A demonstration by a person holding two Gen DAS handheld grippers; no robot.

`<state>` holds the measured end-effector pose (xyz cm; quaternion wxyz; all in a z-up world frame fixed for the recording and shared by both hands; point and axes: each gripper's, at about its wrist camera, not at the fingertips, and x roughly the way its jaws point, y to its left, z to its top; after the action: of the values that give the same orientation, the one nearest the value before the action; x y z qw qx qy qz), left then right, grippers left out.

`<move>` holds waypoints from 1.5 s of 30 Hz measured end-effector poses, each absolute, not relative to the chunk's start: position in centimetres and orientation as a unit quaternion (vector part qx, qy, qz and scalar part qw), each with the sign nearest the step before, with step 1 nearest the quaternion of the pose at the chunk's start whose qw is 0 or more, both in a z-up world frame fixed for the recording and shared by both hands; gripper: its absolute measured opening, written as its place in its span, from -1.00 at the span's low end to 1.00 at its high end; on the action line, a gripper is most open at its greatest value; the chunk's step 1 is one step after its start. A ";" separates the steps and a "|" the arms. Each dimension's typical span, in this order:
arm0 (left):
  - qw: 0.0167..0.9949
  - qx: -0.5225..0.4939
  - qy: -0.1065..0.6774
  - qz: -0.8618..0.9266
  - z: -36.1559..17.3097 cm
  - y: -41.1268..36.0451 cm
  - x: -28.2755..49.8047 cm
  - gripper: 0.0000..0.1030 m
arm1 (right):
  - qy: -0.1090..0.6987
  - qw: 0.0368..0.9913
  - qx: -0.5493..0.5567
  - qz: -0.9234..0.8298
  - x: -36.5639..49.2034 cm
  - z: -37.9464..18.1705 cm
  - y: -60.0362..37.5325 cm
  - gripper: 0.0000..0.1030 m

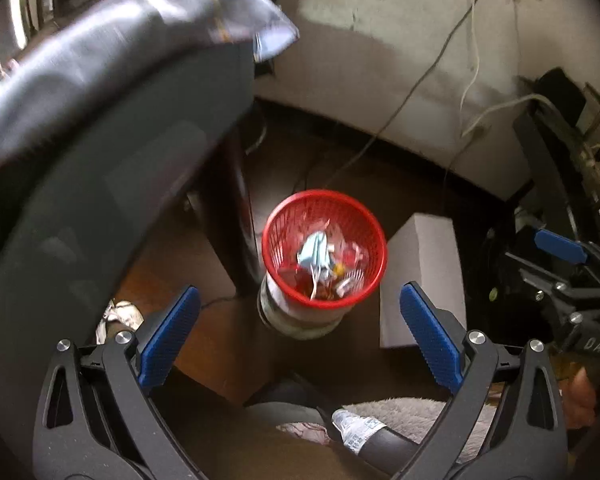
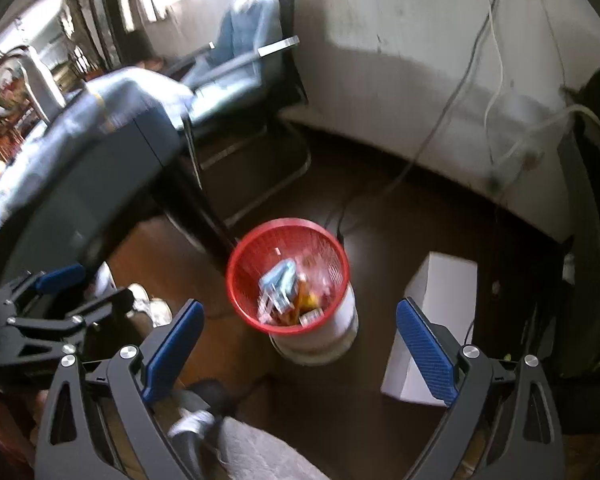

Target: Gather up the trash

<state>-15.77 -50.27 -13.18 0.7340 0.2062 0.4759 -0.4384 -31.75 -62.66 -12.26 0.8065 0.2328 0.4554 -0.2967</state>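
Observation:
A red mesh waste basket (image 1: 280, 216) stands on the dark floor on a white round base; it also shows in the right wrist view (image 2: 244, 252). Inside lie a blue face mask (image 1: 314, 250) and several wrappers (image 2: 296, 300). My left gripper (image 1: 300, 336) is open and empty, held above and short of the basket. My right gripper (image 2: 300, 344) is open and empty, also above the basket. The right gripper appears at the right edge of the left wrist view (image 1: 568, 272), and the left gripper at the left edge of the right wrist view (image 2: 52, 304).
A grey table with a cloth (image 1: 100, 92) fills the left, its dark leg (image 1: 236, 232) beside the basket. A white box (image 1: 424, 272) stands right of the basket. Cables (image 1: 420, 80) run down the white wall. A chair (image 2: 244, 60) stands behind. The person's legs and shoe (image 2: 192, 428) are below.

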 end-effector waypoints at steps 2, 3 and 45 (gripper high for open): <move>0.732 0.219 0.480 -0.432 -14.1 -50.6 -16.0 0.87 | 0.467 0.799 0.231 -0.300 -32.1 -13.7 -62.8 0.84; 0.732 0.228 0.480 -0.427 -14.5 -50.7 -16.2 0.87 | 0.469 0.798 0.231 -0.301 -32.2 -14.1 -62.8 0.84; 0.744 0.255 0.462 -0.410 -14.2 -52.2 -18.9 0.87 | 0.450 0.809 0.229 -0.301 -34.5 -14.9 -62.8 0.88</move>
<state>-18.93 -52.17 -14.24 0.7441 0.2549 0.4622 -0.4095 -34.51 -62.77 -14.94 0.8089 0.2287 0.4504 -0.3007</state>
